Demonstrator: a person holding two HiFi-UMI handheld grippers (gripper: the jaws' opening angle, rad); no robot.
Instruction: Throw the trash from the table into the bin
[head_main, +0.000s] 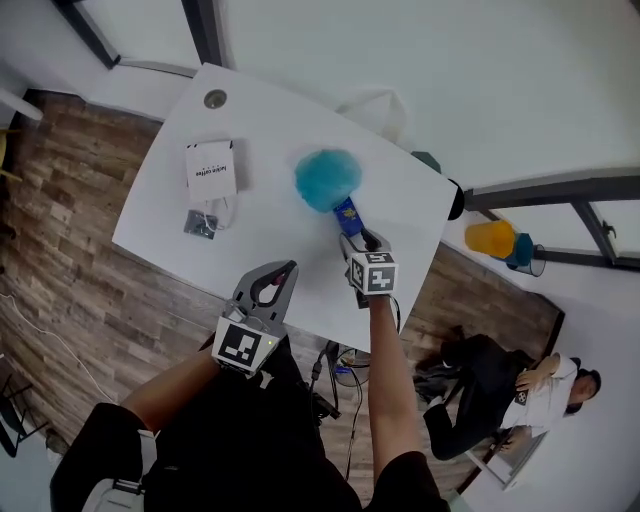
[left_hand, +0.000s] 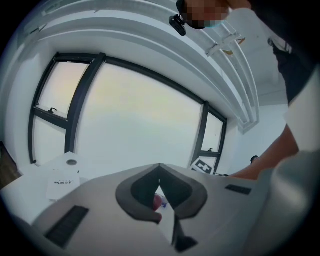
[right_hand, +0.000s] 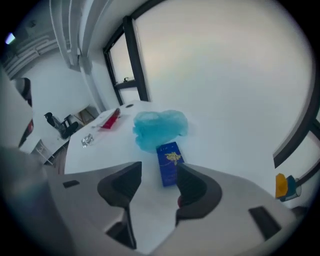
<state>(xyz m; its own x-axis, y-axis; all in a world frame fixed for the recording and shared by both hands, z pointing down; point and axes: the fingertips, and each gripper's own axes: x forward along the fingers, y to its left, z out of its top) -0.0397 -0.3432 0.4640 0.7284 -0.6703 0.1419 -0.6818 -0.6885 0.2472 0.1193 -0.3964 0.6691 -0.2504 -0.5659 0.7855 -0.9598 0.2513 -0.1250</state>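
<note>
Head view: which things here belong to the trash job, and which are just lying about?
Job, likely:
small blue rectangular carton, just ahead of the open right gripper
crumpled turquoise plastic bag
small clear wrapper
white paper coffee bag, less sure

Lying about:
yellow plastic cup
round grey grommet

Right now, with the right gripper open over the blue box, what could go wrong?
The blue box sits off centre in the open right gripper, close to one jaw, so closing may shove or twist it rather than pinch it squarely. The crumpled blue bag lies right behind the box, seemingly touching it, and could get snagged or dragged along.
</note>
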